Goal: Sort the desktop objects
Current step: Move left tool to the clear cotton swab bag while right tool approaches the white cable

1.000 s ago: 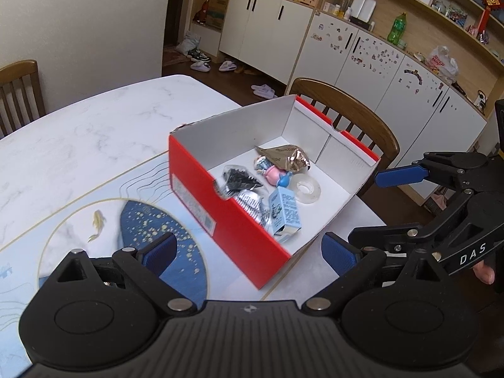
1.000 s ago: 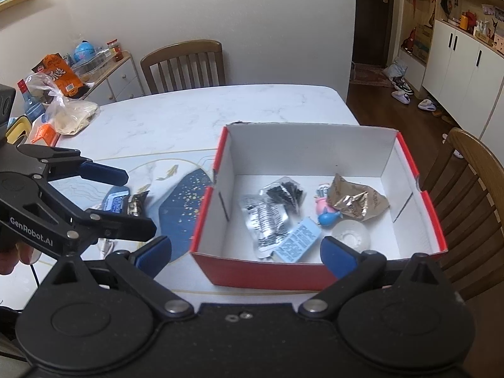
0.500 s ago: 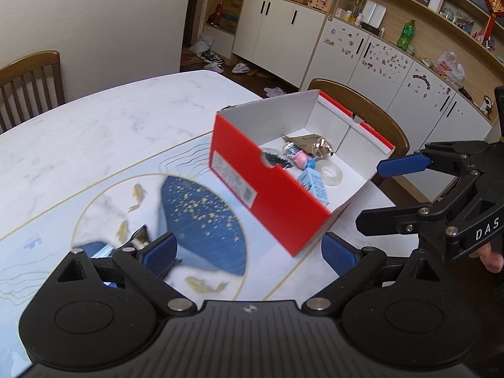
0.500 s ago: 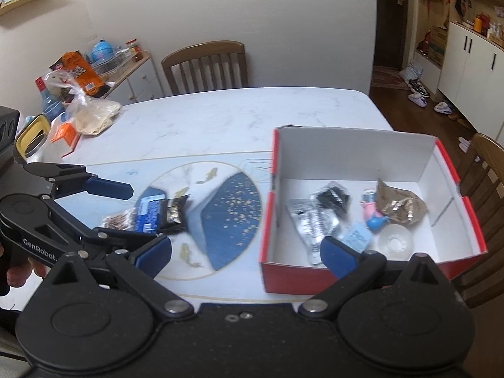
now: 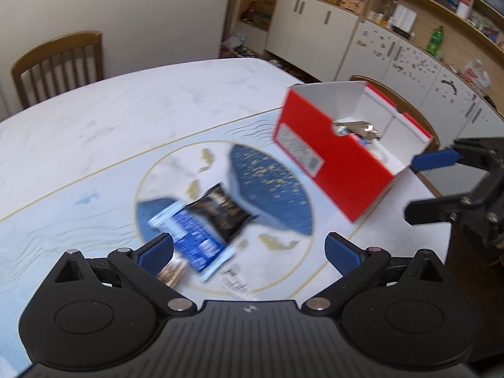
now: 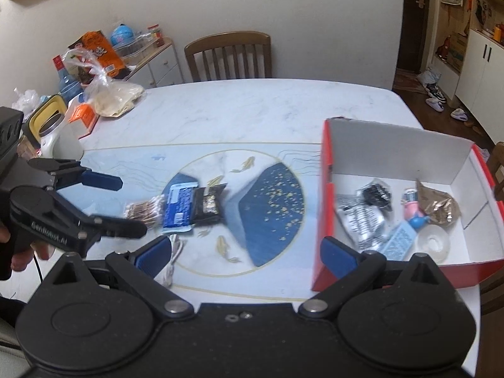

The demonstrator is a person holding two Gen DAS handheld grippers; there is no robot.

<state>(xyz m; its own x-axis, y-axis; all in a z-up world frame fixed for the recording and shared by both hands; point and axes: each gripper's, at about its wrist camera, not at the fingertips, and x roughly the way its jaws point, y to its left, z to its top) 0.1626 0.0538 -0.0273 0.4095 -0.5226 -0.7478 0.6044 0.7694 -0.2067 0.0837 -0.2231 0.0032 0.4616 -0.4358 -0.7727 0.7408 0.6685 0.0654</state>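
Your left hand-held gripper (image 5: 249, 250) is spread wide and carries nothing, hanging above a small cluster of packets lying on the fish-printed mat of the white marbled tabletop (image 6: 252, 110); your right hand-held gripper (image 6: 245, 256) is equally wide and empty, hanging over the mat's near edge. The step in hand looks like picking the next loose item for the red cardboard box with the white inside (image 6: 406, 145), which sits at 3 o'clock of the cluster in the right wrist view, well apart from it. The blue and white foil packet (image 5: 192, 236) touches the glossy black snack packet (image 5: 222, 212) at its 2 o'clock, and a clear sleeve of brown sticks (image 6: 145, 209) lies just beside the blue one, so come down on one packet only, straddling its short side, with one finger in the seam between neighbours. Flat, slick wrappers may slide rather than lift; press the pads low to the mat before closing. The left view is motion-blurred, so steady yourself first. The box already holds a crumpled gold wrapper (image 6: 438, 203), a roll of clear tape (image 6: 433, 241) and other small things.
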